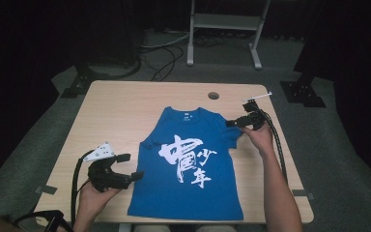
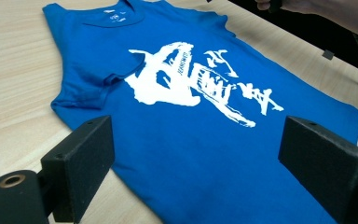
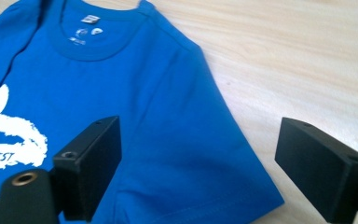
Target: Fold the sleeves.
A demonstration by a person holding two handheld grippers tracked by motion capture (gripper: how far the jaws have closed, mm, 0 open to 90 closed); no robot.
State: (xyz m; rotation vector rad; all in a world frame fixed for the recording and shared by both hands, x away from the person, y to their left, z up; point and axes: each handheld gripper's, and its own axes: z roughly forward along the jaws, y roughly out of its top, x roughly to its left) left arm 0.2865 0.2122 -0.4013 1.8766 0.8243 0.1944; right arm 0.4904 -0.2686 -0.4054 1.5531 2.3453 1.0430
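Observation:
A blue T-shirt [image 1: 188,164] with white brush characters lies face up on the wooden table [image 1: 116,116], collar toward the far edge. My left gripper [image 1: 130,166] rests by the shirt's left side near its hem, jaws wide apart. In the left gripper view, the left gripper [image 2: 196,158] looks across the shirt [image 2: 177,140], with nothing between its pads. My right gripper [image 1: 234,123] hovers at the shirt's right sleeve. In the right gripper view, the right gripper [image 3: 198,163] is open, its jaws standing either side of the sleeve [image 3: 223,172] without pressing on it.
A round cable hole [image 1: 213,95] sits in the table near its far edge. A metal stand [image 1: 222,29] and loose cables [image 1: 164,53] lie on the floor beyond. Bare wood runs along the shirt's left and far sides.

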